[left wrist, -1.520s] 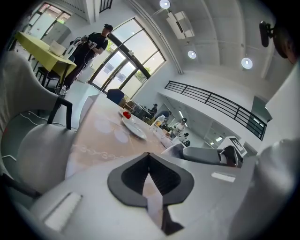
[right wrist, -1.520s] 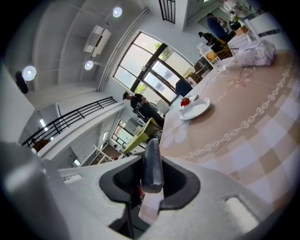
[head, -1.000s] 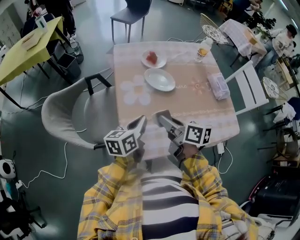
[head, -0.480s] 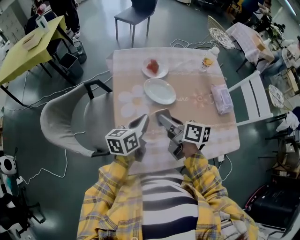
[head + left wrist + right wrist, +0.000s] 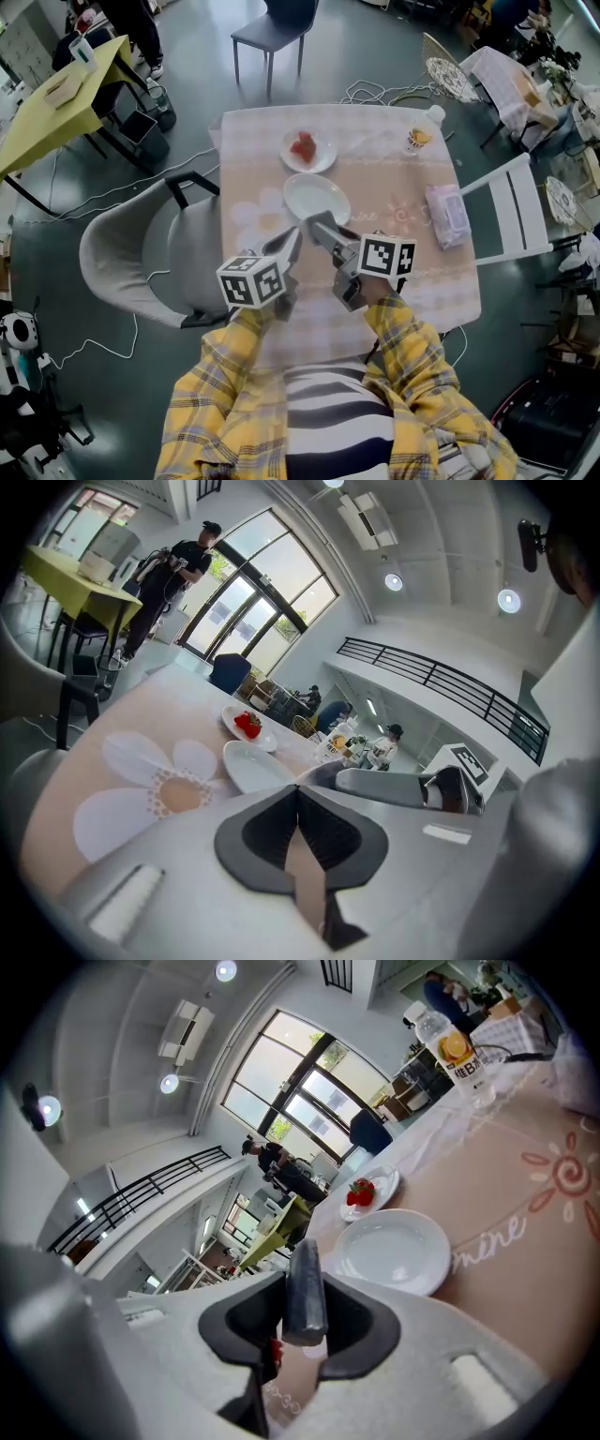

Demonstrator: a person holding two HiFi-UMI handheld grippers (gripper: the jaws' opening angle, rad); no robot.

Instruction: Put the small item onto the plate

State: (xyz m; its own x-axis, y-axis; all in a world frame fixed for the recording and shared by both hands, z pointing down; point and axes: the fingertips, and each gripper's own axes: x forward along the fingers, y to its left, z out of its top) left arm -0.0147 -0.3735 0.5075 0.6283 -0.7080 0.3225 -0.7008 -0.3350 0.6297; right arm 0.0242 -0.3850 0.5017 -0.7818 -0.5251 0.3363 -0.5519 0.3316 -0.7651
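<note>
An empty white plate lies mid-table, also in the right gripper view and the left gripper view. Behind it a smaller plate carries a red strawberry. My right gripper reaches to the empty plate's near rim. It is shut on a small dark grey slab that stands upright between the jaws of the right gripper. My left gripper hovers just left of it, shut and empty.
A drink bottle stands at the table's far right corner and a tissue pack lies at the right edge. A grey armchair is left of the table, a white chair right, a dark chair beyond.
Both grippers have moved forward over the table toward the plates; the right one's tip now reaches the empty plate's near rim. Jaws look unchanged.
</note>
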